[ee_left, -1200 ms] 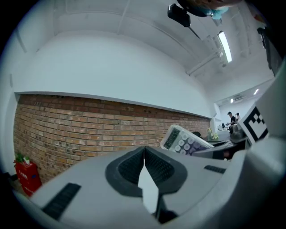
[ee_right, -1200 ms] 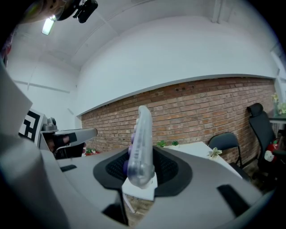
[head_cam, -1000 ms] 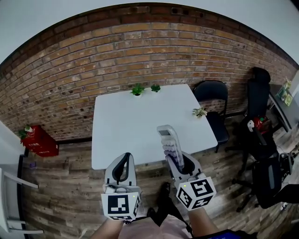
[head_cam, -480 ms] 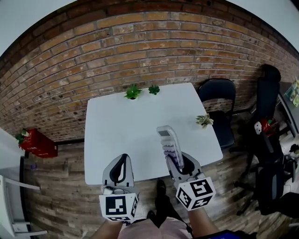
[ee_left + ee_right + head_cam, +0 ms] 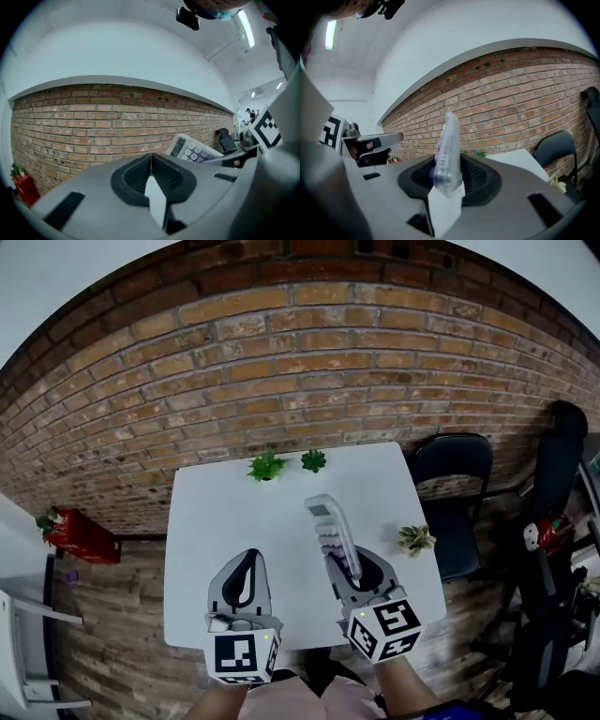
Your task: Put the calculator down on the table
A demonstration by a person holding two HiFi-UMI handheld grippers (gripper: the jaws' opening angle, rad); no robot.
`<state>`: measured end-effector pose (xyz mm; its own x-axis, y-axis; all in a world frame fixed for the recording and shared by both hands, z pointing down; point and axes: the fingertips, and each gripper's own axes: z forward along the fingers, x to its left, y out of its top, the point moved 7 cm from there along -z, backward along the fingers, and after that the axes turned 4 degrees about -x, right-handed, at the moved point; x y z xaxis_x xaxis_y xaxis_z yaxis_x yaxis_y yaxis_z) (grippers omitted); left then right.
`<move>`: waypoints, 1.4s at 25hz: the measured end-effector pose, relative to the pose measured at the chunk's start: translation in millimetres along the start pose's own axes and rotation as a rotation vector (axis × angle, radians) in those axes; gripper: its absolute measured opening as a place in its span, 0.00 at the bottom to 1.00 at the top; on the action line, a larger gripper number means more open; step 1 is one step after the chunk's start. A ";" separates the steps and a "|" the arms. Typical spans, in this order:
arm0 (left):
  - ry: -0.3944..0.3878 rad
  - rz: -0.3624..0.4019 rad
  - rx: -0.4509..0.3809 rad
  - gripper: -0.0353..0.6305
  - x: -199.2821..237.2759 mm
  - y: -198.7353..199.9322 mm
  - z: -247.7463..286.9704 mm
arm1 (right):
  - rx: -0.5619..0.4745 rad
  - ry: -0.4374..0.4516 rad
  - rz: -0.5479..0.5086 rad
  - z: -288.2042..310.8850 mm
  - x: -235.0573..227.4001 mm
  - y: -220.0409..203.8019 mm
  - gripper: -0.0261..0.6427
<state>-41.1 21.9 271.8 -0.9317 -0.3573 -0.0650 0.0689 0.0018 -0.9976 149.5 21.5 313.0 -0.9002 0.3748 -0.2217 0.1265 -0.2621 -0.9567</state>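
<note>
Closed part-way on the calculator (image 5: 449,140): fingers (image 5: 480,174) of the right gripper (image 5: 339,563) pinching across its thin body at the lower end. Stands on edge, key face turned toward the left, display end reaching out ahead and upward, well past the grip. Hangs in the air above the near half of the white surface (image 5: 216,521), not touching it.

Looks light and stiff, a hard plastic slab with a smooth, glossy casing, so likely slippery under the pads. With that much overhang, apt to pivot if the pinch loosens early. Probably sturdy enough for a gentle set-down, yet keys and display worth sparing: better tipped onto its flat back than let fall on its edge. Sound hold as it is, low on the body and clear of the display.

Pressed together on nothing: fingers (image 5: 151,164) of the left gripper (image 5: 247,559), just beside the right one, idle.

Farther out, small potted plants (image 5: 267,466) along the far and right edges, with bare room between for landing. Beyond, a brick wall (image 5: 309,362) and a black chair (image 5: 455,474).
</note>
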 end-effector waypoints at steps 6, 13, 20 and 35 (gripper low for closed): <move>0.041 0.036 -0.034 0.07 5.9 20.8 25.1 | -0.034 0.047 -0.022 30.6 -13.3 27.0 0.24; 0.079 0.034 -0.064 0.07 31.7 29.7 41.2 | -0.048 0.076 -0.059 65.7 -9.2 48.3 0.24; 0.095 0.008 -0.033 0.07 65.3 14.9 51.5 | 0.019 0.073 -0.058 98.1 1.5 34.6 0.24; 0.077 -0.053 0.109 0.07 101.3 -44.9 64.5 | 0.228 0.022 0.021 138.8 -0.1 -52.5 0.24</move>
<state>-115.5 -74.6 311.5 -0.9594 -0.2815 -0.0185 0.0537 -0.1179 -0.9916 85.1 -88.3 389.5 -0.8889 0.3857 -0.2473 0.0453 -0.4630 -0.8852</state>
